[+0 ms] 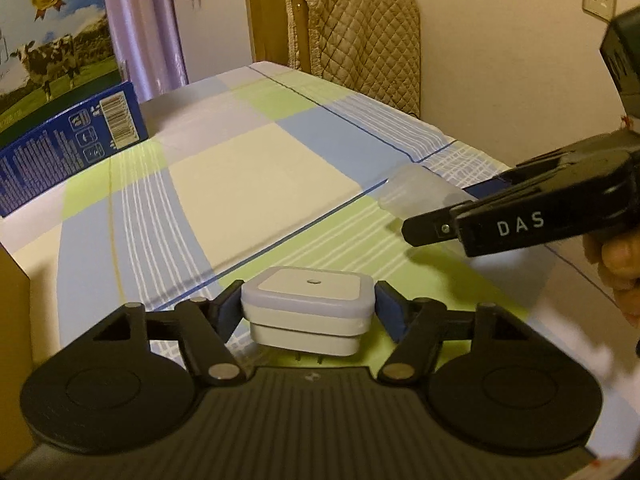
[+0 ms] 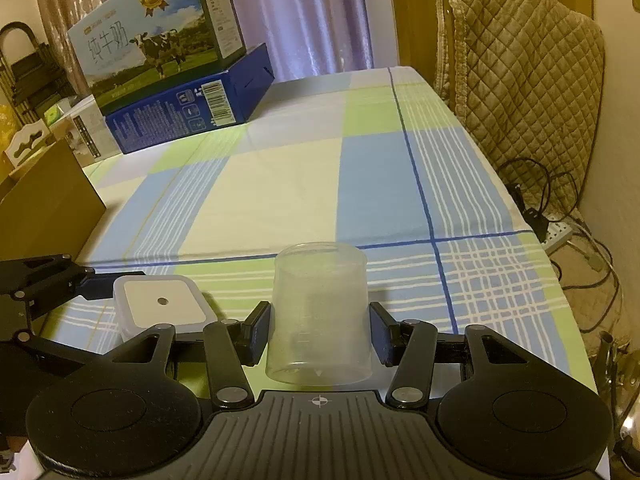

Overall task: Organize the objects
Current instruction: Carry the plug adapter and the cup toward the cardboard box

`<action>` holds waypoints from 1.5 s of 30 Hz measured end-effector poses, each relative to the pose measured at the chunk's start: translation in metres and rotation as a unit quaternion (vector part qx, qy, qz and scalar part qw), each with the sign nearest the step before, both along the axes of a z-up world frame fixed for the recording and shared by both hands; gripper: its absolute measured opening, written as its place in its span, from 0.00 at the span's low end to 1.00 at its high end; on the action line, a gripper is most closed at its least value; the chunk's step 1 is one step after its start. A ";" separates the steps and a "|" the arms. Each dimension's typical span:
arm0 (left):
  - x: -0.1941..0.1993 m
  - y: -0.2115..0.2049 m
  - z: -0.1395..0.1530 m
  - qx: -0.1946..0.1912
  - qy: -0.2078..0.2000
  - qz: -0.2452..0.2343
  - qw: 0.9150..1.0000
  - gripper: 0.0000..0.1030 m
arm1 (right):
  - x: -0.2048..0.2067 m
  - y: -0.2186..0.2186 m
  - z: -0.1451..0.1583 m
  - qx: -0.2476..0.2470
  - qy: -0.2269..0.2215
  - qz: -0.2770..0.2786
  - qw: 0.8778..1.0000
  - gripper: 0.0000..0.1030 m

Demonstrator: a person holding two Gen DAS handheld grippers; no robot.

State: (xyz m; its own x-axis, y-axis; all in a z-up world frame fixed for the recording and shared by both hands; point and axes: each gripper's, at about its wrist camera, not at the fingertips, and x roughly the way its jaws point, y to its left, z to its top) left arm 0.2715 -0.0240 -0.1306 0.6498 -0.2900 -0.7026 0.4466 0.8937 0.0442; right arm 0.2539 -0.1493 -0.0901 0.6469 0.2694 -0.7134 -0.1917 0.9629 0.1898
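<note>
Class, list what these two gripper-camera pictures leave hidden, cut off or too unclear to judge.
- Night light underside: left view, its own body and the left gripper hide most of the plug.
- Clear cup base: right view, the right gripper covers it.
- Milk box: left view, cut by the frame edge.
- Hand: left view, cropped and blurred.

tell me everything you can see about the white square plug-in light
The white plug-in light is a rounded square with a translucent rim, a flat white face with a small dark dot at its centre, a narrower white base, and metal prongs below. It looks like plastic. It sits face-up between the left gripper fingers, whose blue pads press its sides, over the checked tablecloth.
</note>
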 end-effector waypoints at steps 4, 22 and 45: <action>-0.003 0.002 0.004 -0.005 0.016 0.024 1.000 0.61 | -0.001 0.002 0.002 -0.002 0.001 -0.001 1.000 0.47; -0.042 0.031 0.073 -0.081 0.044 0.183 0.979 0.61 | -0.046 0.014 0.084 -0.014 -0.024 -0.004 1.000 0.47; -0.193 0.094 0.182 -0.100 -0.016 0.234 0.967 0.61 | -0.196 0.086 0.160 0.006 -0.056 0.021 0.998 0.47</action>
State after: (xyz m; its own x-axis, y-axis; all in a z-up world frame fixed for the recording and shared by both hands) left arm 0.0788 0.0698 0.0515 0.7627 -0.0862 -0.6409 -0.0083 0.9897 -0.1431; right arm 0.0575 -0.0629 0.0702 0.7101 0.3064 -0.6340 -0.2534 0.9512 0.1759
